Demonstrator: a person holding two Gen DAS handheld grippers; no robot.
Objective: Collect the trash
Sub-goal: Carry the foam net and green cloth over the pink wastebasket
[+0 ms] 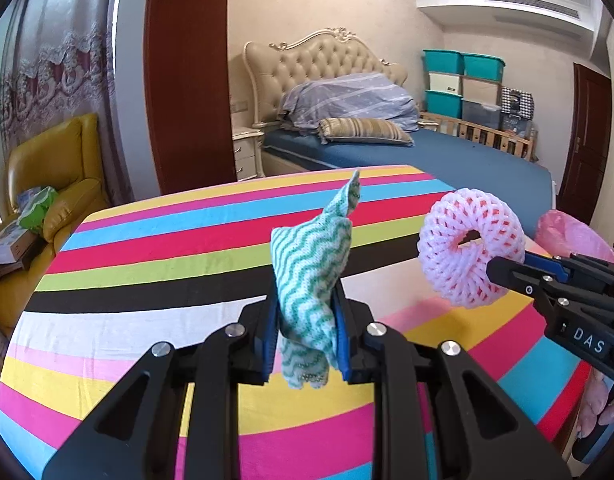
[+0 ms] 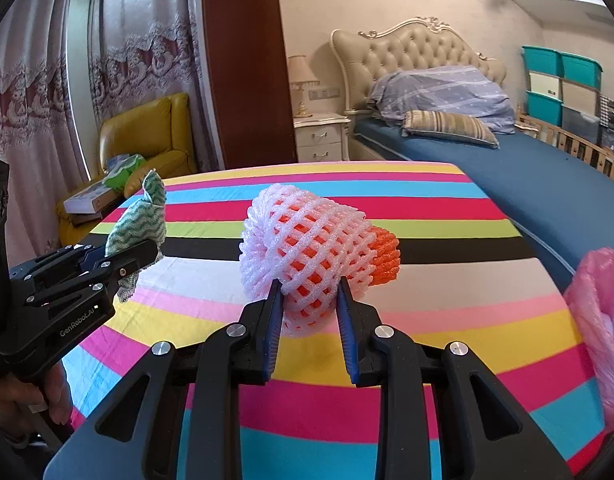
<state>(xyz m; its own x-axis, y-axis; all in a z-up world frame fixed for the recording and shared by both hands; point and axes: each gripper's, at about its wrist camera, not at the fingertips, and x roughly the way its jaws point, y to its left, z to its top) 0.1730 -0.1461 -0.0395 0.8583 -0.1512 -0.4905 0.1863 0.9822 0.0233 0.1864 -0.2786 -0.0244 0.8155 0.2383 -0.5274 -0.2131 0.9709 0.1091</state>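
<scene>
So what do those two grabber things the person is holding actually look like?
Both are matte black plastic tools with silver bolt heads. The left gripper and right gripper each end in two flat fingers lined with ribbed blue pads. White lettering marks their sides, one reading GenRobot.AI. No cables are visible.

A green-and-white wavy-patterned cloth [image 1: 313,280] is clamped upright between the blue pads of the left gripper [image 1: 307,320] above the striped tablecloth [image 1: 147,280]. At right, a white foam net [image 1: 469,246] is gripped by the right gripper [image 1: 503,266], near a pink plastic bag [image 1: 567,236].
</scene>
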